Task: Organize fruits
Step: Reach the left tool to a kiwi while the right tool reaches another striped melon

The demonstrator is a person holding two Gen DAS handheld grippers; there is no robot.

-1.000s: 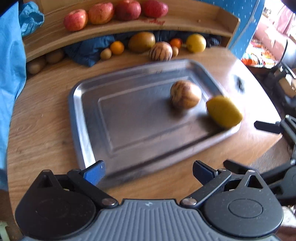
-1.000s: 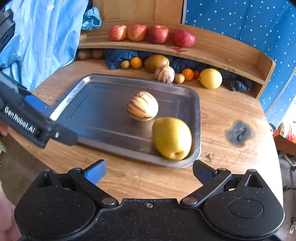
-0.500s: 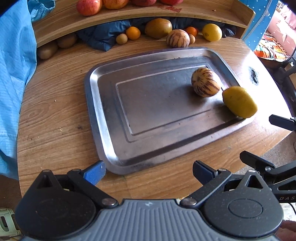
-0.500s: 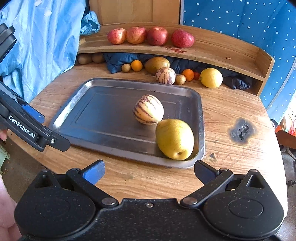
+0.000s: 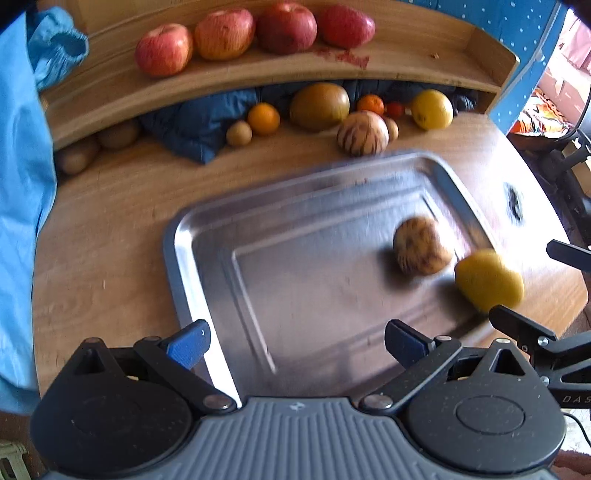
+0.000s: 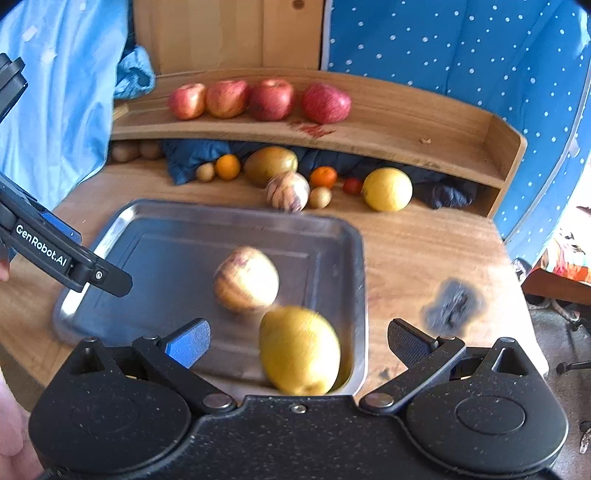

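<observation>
A steel tray (image 5: 295,280) (image 6: 155,243) lies on the round wooden table. On its right part rest a striped melon (image 5: 423,245) (image 6: 246,279) and a yellow pear-like fruit (image 5: 488,279) (image 6: 299,349). My left gripper (image 5: 295,341) hovers open above the tray's near edge, holding nothing. My right gripper (image 6: 297,341) is open too, its fingers wide on either side of the yellow fruit without touching it. More fruit lines the back: a second striped melon (image 5: 362,128) (image 6: 287,191), a brown-green fruit (image 5: 319,106), oranges (image 5: 263,119) and a lemon (image 5: 432,109) (image 6: 387,189).
Several red apples (image 5: 225,34) (image 6: 271,99) sit on a curved wooden shelf (image 6: 406,122). Dark blue cloth (image 5: 199,125) lies under the shelf with kiwis (image 5: 75,158) at left. Light blue fabric (image 5: 18,184) hangs at left. A black burn mark (image 6: 452,304) scars the table right of the tray.
Both grippers have moved forward over the tray, so the fruit now looks nearer and blurred. The yellow fruit now sits between the right gripper's open fingers. Nothing was gripped.
</observation>
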